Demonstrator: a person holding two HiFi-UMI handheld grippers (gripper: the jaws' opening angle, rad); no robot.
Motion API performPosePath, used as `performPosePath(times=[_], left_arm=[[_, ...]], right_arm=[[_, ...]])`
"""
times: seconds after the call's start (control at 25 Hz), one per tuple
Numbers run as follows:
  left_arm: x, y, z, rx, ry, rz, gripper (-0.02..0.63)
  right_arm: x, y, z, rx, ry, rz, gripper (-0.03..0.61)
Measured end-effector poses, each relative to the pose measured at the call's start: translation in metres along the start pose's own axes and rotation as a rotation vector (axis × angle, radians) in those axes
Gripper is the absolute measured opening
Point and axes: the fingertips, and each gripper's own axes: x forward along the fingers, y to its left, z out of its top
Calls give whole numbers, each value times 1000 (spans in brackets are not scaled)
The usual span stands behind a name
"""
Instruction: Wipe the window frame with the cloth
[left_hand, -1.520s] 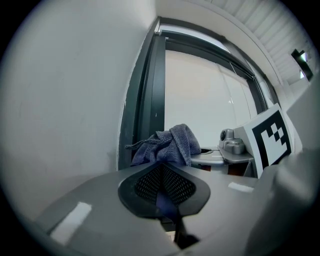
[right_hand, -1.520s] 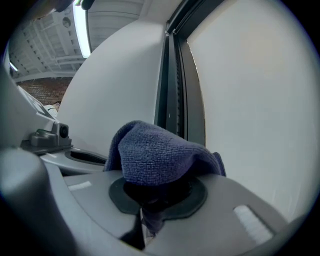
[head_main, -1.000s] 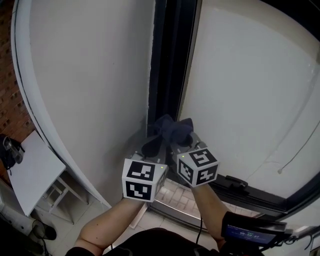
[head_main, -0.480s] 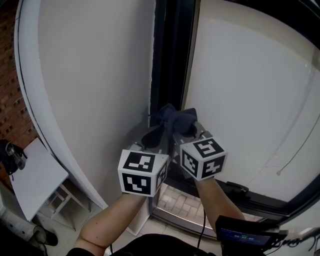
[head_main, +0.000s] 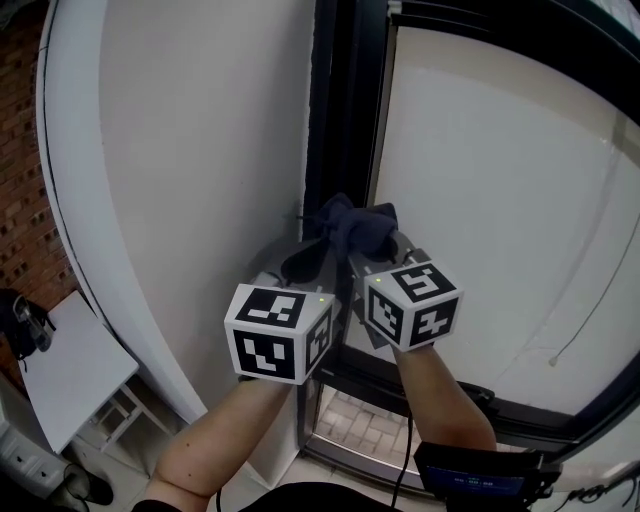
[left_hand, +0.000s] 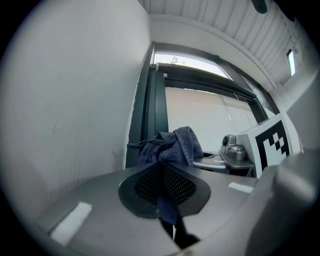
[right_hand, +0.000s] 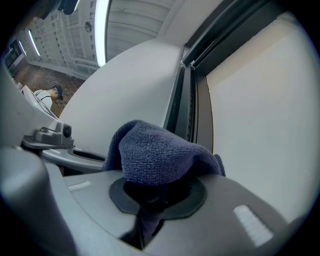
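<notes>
The cloth (head_main: 352, 228) is dark blue towelling, matt and nubbly, with a looped pile. The window frame (head_main: 345, 120) looks like dark, smooth metal with a faint sheen. The wall (head_main: 200, 150) is white and matt. The left gripper (left_hand: 163, 167) has matt grey plastic jaws with black, mesh-textured pads (left_hand: 145, 182). The brickwork (head_main: 15, 200) is rough and red.

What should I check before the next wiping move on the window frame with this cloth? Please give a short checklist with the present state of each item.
1. Left tool shut on the cloth: ok, the fabric is pinched between its jaws.
2. Right tool shut on the cloth: ok, pinched there as well.
3. Cloth touching the window frame: cannot tell; it sits in front of the frame, but contact is not visible.
4. Cloth spread flat: not ok, it is bunched.
5. Cord away from both tools: ok, it hangs apart at the right.
</notes>
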Motion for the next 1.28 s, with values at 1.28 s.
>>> performPosePath(times=[1.28], left_arm=[[13, 17, 140, 105, -180, 54, -9]], right_arm=[[23, -32, 133, -125, -147, -31, 46]])
